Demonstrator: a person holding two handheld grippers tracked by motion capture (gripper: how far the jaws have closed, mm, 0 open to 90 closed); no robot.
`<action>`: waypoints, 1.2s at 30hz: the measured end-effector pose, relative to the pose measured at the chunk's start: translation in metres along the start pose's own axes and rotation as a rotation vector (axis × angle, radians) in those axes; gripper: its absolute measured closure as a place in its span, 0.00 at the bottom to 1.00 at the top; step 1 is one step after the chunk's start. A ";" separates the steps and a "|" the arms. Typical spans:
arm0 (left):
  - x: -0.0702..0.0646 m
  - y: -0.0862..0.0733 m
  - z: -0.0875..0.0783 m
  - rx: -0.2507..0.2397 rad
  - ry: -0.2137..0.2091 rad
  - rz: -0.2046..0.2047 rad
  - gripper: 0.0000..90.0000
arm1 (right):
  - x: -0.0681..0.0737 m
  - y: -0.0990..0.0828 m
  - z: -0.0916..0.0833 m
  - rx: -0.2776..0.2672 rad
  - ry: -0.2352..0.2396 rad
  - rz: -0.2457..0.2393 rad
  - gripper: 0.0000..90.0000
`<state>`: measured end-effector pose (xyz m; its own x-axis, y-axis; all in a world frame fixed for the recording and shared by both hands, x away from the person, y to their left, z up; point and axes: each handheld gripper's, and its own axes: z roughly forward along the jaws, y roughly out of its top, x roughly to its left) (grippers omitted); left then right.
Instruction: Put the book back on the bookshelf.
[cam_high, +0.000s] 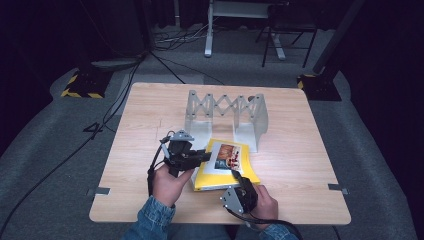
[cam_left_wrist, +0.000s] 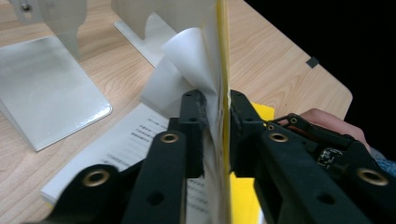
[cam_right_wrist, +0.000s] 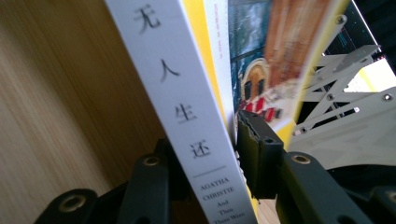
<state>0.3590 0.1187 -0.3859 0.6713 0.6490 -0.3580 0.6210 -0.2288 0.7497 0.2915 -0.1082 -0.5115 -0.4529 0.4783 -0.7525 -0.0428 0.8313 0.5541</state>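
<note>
High view: both claws grip the book (cam_high: 227, 165) edges, rack (cam_high: 227, 112) near.

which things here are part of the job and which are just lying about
In the job:
- yellow paperback book with white spine
- left gripper, shut on its lifted cover
- right gripper, shut on its spine edge
- silvery metal expanding book rack

Lying about:
- black cables on the grey floor

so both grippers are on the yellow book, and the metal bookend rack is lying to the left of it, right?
Not quite. Both the left gripper and right gripper are on the yellow book, but the high view shows the metal bookend rack standing behind it, farther from the person, not to its left.
</note>
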 end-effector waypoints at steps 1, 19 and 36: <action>0.003 -0.001 -0.005 -0.024 -0.012 -0.016 0.81 | -0.001 -0.001 -0.002 0.000 -0.001 0.006 0.75; 0.041 -0.030 -0.048 -0.157 0.066 -0.059 0.59 | -0.033 -0.002 -0.028 -0.086 0.002 0.150 0.84; 0.079 -0.096 -0.029 -0.041 0.289 0.077 0.57 | -0.068 0.008 -0.052 -0.164 -0.040 0.234 0.84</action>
<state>0.3401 0.2129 -0.4699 0.5687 0.8121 -0.1305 0.5521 -0.2593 0.7924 0.2754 -0.1483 -0.4373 -0.4321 0.6650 -0.6091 -0.0863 0.6419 0.7619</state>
